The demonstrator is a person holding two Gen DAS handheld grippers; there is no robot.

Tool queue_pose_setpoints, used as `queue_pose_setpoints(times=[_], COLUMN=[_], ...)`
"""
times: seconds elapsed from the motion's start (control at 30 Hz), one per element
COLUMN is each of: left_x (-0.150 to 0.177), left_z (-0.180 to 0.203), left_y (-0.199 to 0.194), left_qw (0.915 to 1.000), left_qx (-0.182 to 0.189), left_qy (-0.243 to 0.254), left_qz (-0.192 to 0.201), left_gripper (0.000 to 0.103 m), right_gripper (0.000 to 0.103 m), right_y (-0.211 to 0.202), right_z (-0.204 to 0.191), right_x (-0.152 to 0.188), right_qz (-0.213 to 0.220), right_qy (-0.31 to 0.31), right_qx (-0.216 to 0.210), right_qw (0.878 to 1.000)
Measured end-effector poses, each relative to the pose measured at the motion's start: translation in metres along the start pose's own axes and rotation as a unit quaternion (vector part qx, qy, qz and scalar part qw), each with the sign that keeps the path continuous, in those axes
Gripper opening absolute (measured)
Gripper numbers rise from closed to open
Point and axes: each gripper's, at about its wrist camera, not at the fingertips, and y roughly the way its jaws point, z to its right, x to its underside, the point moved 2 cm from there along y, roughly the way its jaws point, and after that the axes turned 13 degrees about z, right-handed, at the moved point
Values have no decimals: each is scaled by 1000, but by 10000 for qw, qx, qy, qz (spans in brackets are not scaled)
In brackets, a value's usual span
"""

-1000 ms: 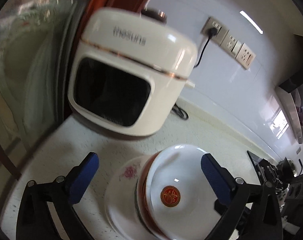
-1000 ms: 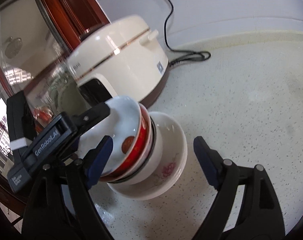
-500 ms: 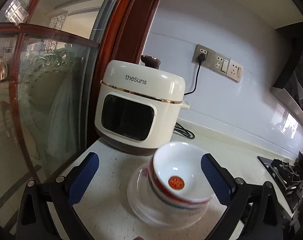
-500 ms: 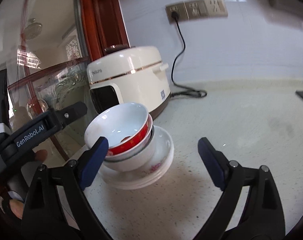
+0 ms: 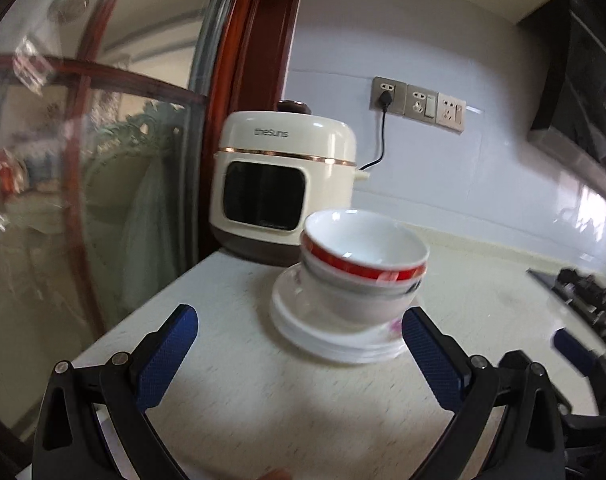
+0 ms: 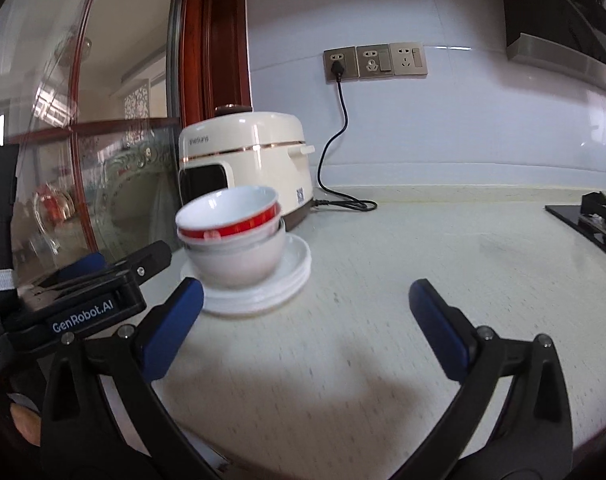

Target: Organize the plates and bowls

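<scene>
left gripper wide open, empty | right gripper wide open, empty | nested bowls on stacked plates: glazed, slippery, fragile, likely heavy | grip bowl rim

A red-banded white bowl tops plain white plates before the cream, gold-striped cooker.

The speckled worktop carries a stack of white plates, a cream rice cooker just behind it, and a coiled power cord.
</scene>
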Motion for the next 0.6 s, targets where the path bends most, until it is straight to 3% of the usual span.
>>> queue_pose_setpoints(times=[0.33, 0.6], left_x=[20, 27], left_z=[-3, -5], left_y=[-12, -7], left_qw=[9999, 9993], left_qx=[21, 149], left_qy=[159, 259], left_qz=[-56, -241], left_gripper=[103, 103], right_gripper=[103, 103], right_y=[-26, -23], right_z=[-2, -1], right_x=[13, 19], right_qz=[325, 217], right_qy=[-622, -521], right_qx=[76, 29], right_qw=[9975, 9984])
